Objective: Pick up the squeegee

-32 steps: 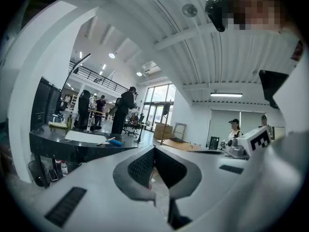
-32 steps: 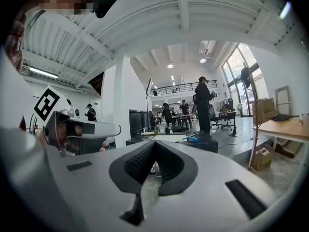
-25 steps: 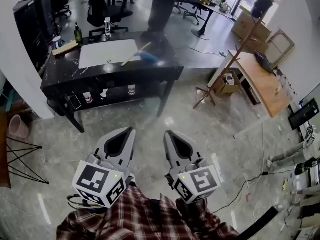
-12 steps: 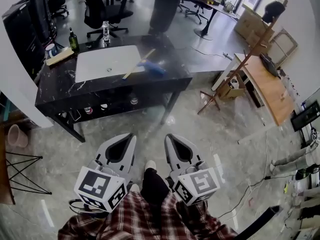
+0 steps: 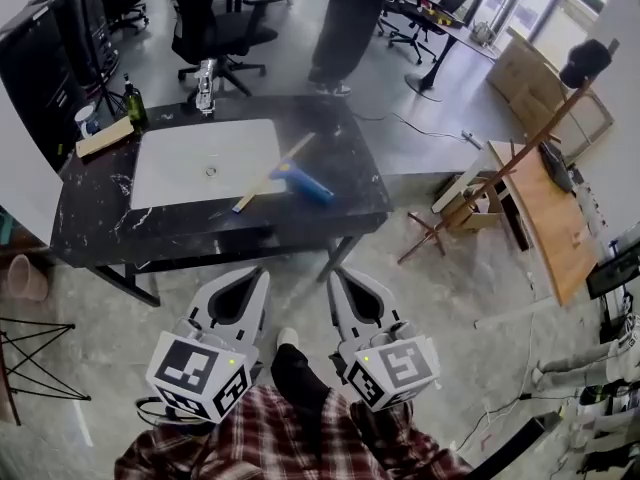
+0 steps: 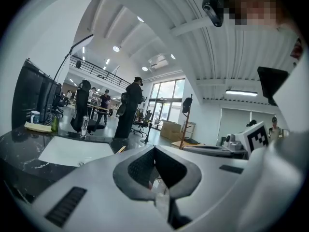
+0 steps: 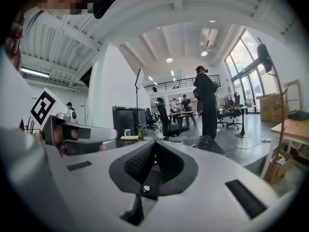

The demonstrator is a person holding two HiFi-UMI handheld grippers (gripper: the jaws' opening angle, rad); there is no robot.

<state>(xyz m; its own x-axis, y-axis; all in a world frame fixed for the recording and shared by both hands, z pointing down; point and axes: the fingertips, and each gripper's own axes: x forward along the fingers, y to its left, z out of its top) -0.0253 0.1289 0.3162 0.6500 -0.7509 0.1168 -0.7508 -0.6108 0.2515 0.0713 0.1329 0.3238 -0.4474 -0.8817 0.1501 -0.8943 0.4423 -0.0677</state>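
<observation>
Squeegee (image 5: 280, 173) lay on the black table (image 5: 355, 183), its wooden handle slanting over the right edge of a white sheet (image 5: 190, 163) and its blue head resting on the dark top just beside that sheet. At the table's far left corner stood a green bottle (image 5: 132, 103), and a clear bottle (image 5: 205, 83) stood near the far edge. Both grippers hung over the grey floor (image 5: 430, 298) on the near side of the table, well apart from the squeegee and touching nothing. The left gripper (image 5: 257, 274) and right gripper (image 5: 339, 274) pointed side by side toward the table, their marker cubes nearest the plaid sleeves. In the left gripper view the fingers (image 6: 140, 166) met tip to tip with nothing between them; in the right gripper view the fingers (image 7: 140, 163) were likewise pressed together and empty. Beyond the table a person (image 5: 350, 18) in dark clothes stood beside an office chair (image 5: 215, 28).
</observation>
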